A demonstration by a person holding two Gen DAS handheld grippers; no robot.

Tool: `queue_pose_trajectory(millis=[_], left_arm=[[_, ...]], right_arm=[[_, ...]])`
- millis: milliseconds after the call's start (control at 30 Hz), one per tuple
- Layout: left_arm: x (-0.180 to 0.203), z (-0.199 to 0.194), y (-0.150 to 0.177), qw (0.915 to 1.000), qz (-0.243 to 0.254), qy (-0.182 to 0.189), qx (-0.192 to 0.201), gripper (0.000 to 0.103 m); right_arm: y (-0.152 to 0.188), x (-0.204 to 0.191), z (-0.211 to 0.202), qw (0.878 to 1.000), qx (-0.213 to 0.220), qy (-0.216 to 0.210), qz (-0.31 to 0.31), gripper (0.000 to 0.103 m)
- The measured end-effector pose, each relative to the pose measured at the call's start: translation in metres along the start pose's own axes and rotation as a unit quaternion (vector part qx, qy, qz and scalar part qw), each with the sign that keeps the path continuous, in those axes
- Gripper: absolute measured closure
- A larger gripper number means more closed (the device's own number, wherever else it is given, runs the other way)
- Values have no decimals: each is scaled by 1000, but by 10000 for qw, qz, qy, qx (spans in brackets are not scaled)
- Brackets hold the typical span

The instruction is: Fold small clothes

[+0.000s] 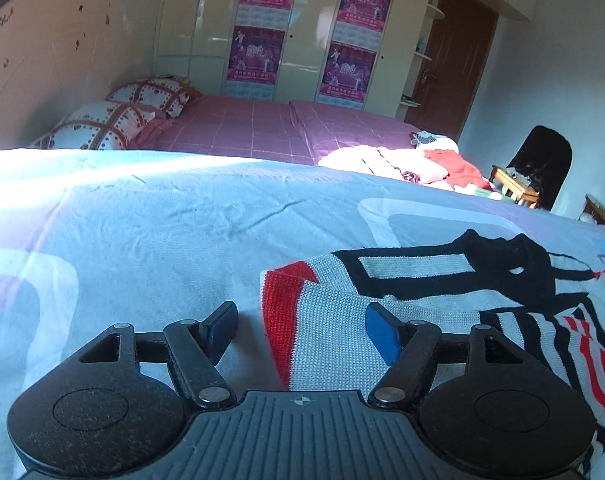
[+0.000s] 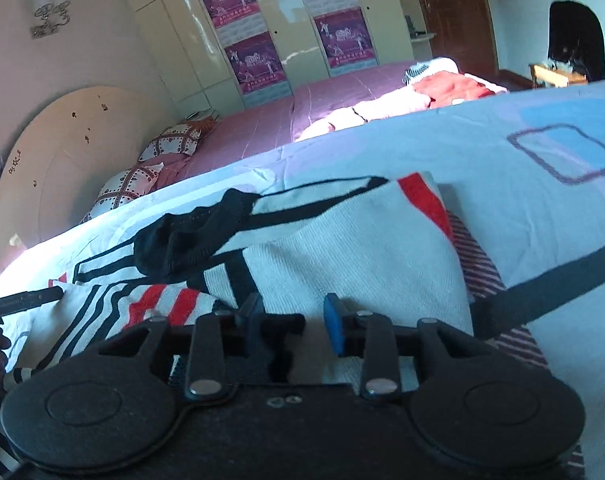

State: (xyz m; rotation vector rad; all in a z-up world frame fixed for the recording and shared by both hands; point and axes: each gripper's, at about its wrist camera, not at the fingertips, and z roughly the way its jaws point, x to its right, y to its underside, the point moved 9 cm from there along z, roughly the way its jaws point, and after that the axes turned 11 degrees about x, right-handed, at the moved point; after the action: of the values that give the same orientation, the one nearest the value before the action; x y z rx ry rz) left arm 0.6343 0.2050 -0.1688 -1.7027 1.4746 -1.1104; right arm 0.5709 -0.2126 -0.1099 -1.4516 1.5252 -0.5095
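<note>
1. A knitted sweater [image 1: 402, 304] is seen lying crumpled on a pale blue sheet [image 1: 142, 220], partly folded over itself.
2. Its white knit is crossed by black bands, with red blocks at a folded edge and thin red and black stripes on a lower layer [image 2: 478, 268].
3. A black ribbed part [image 2: 190, 236] is bunched on top of the sweater.
4. The left gripper [image 1: 301, 330] is held released, jaws wide apart over the red-edged fold, nothing clasped.
5. The right gripper [image 2: 292, 322] is held slightly parted above the white knit; no cloth is pinched between its pads.
</note>
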Motion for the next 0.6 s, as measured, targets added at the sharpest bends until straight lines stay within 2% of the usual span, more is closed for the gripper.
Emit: queue_pose_trajectory(millis=[67,133,167,200,233,300,367,400,467,500,600], left_arm=[[1,3,2,10000,-29,0,-2,33],[3,5,3,10000,11,-32,7,34],[4,6,4,10000,44,-48,4,34],[5,7,4,9999,86,-65,9,34],[5,7,4,9999,141,-85,17,34],[6,8,4,9998,163,-116,31,34],[5,9,4,9996,228,-140,37,34],[6,9,4,9996,254,-152,37,34],[6,11,4,9993,311,-186,25,34],[7,12,4,9993,319,-196,13,34],[6,12,3,9993,333,-167,-21,34]], right_arm=[[2,-4,1,9998,-65,-169,58,66],[5,-16,1,9992,-162,-346,-108,69],[8,-21,3,9988,-227,-358,-259,75],[11,-24,4,9983,-251,-324,-421,92],[12,-29,4,9972,-226,-351,-613,94],[4,-33,-5,9956,170,-229,-898,95],[-8,-33,-16,9952,452,-160,-852,95],[-8,-31,-17,9953,393,-106,-883,95],[10,-25,-5,9949,-92,31,-1006,94],[17,-22,-1,9948,-163,39,-1009,94],[9,-22,-4,9968,-248,14,-760,94]])
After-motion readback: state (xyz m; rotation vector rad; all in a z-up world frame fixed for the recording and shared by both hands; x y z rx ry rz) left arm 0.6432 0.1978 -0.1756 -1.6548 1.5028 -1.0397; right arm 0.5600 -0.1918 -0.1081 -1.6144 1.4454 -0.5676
